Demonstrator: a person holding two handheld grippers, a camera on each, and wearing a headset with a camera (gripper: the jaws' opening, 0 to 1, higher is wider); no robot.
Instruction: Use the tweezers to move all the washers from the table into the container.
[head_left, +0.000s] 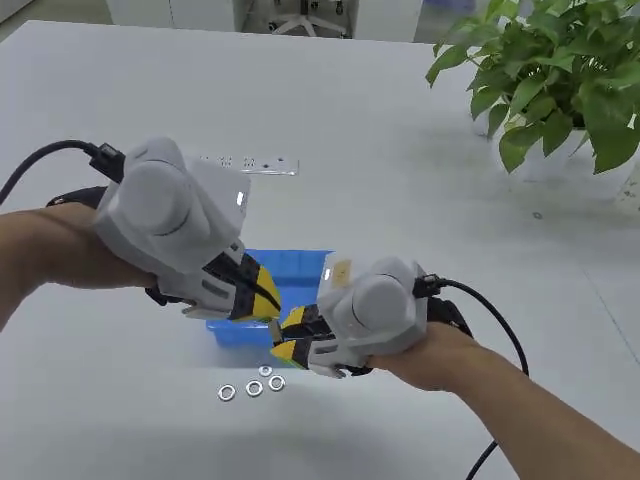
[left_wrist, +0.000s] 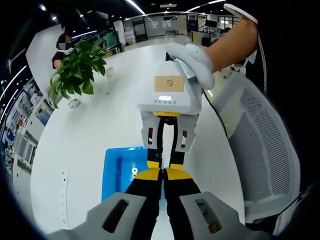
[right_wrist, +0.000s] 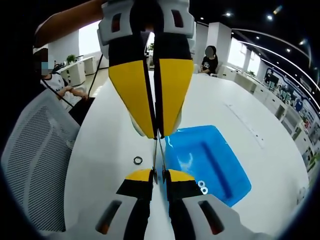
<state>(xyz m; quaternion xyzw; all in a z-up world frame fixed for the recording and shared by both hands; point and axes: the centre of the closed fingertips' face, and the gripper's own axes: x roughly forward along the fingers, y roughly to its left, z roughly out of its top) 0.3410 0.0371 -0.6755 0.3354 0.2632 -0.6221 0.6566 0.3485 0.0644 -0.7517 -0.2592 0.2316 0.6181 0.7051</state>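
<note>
Tweezers (right_wrist: 156, 155) bridging the two tongs tip to tip: the left tongs (right_wrist: 156, 131) are pinched narrow on one end, and the right tongs (right_wrist: 156, 176) are drawn narrow about the other. Four washers (head_left: 254, 388) lie loose on the white bench (head_left: 400, 200) just beside the right tongs, on the person's side. Two more rest inside the blue container (right_wrist: 220, 150), which sits under and just beyond the meeting tongs.
</note>
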